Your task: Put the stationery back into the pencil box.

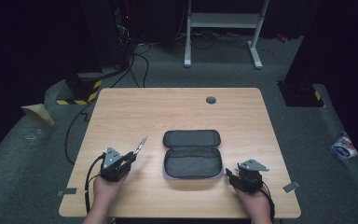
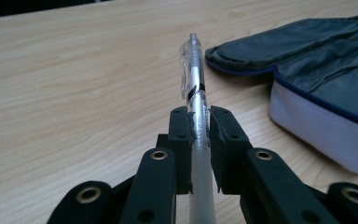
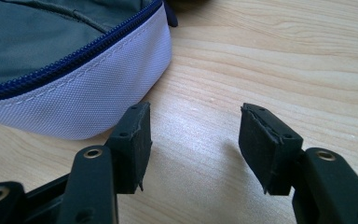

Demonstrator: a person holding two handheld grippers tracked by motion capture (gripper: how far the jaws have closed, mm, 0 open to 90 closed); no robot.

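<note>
Left claw pinching a clear pen by its barrel, jaws tight on it, clip end pointing away from the hand. In the high view the left claw sits near the worktop's front-left corner, pen angled up toward the far edge, lifted off the wood. Open pencil case lies mid-worktop, nearer the front edge, lid flap folded back toward the far side, just right of the pen. Right claw spread, nothing between the jaws, wood below; case corner just beside its left jaw. Right claw near the front-right corner, close to the case's right end.
</note>
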